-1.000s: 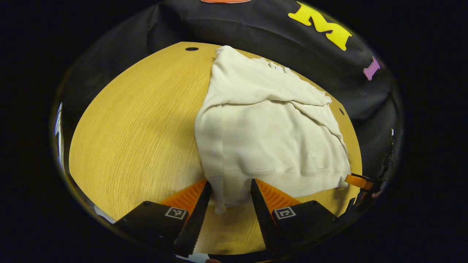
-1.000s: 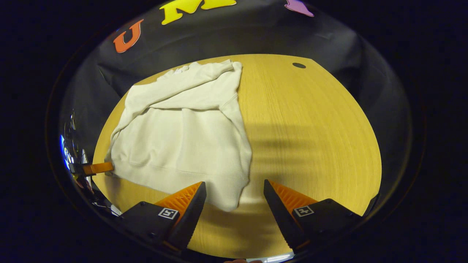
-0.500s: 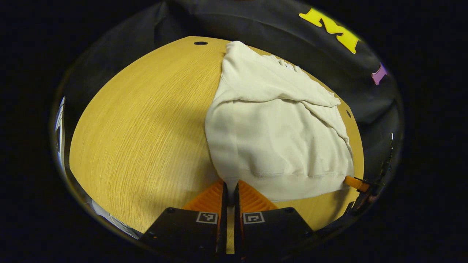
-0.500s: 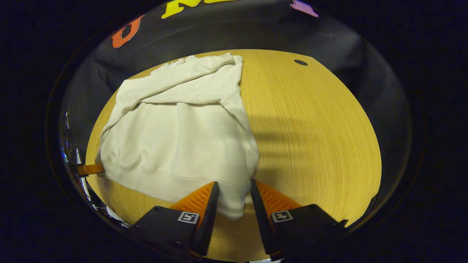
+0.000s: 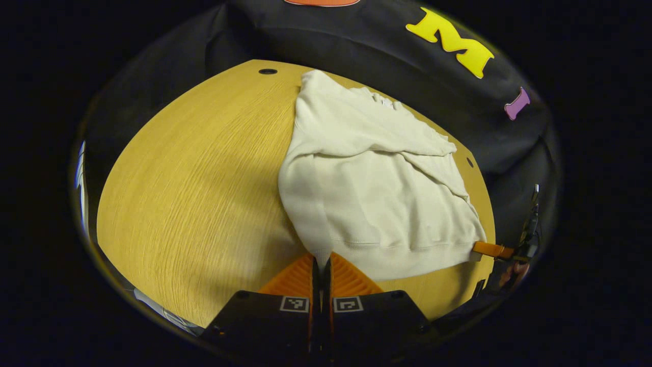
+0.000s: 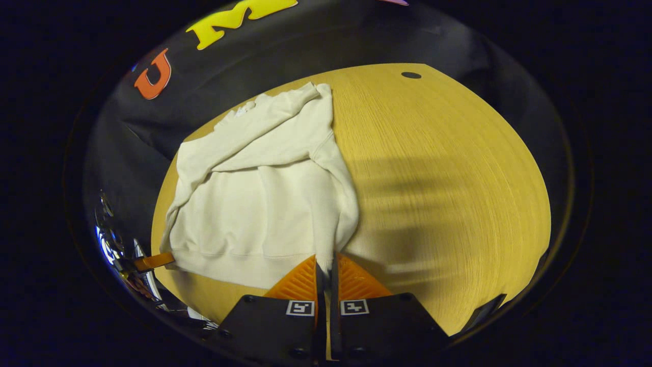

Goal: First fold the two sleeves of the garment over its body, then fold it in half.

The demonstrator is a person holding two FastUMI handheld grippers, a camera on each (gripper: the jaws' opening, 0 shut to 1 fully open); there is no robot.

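The cream fleece sweatshirt [image 5: 377, 188] lies flat on the round yellow wood-grain worktop [image 5: 193, 193], both sleeves already crossed over its body. Each hem corner is pinched: the left hand-held gripper [image 5: 321, 261] and right hand-held gripper [image 6: 326, 262] are both clamped on cloth, seemingly all layers. To halve it well, lift the 2 corners evenly and carry them toward the collar, keeping the hem taut.

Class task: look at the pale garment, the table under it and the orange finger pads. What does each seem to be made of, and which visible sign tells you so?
Garment: probably soft knitted cotton fleece; matte cream, ribbed hem, soft creases.
Table: wood or wood-look laminate; fine straight grain, slight sheen.
Finger pads: likely moulded plastic or rubber; ridged, matte orange.
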